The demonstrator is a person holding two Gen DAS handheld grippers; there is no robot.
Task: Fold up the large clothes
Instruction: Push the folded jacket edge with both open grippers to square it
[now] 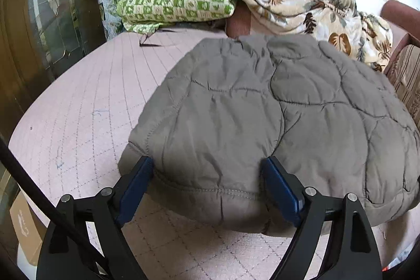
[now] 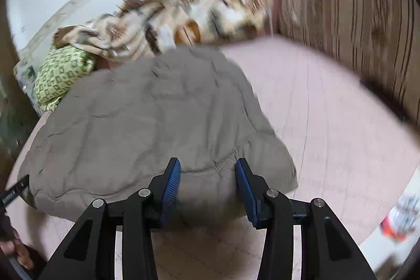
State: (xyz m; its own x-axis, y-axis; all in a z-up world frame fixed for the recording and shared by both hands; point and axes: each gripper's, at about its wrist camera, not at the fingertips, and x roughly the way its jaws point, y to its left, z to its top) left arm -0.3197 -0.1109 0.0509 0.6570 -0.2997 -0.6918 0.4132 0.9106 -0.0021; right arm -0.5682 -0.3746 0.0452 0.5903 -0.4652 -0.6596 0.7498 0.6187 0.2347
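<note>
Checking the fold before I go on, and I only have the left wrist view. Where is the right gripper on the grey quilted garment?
Observer: The right gripper straddles the grey quilted garment at its near stitched hem, jaws apart, and the fabric is not bunched between them.
Operator: Is there free surface on that side?
Observer: Yes. Bare pink bed cover runs from the garment's edge to the striped cushion.
Operator: Anything by the other near corner?
Observer: A hand shows at the lower left edge of the right wrist view, below that corner and off the garment.
</note>
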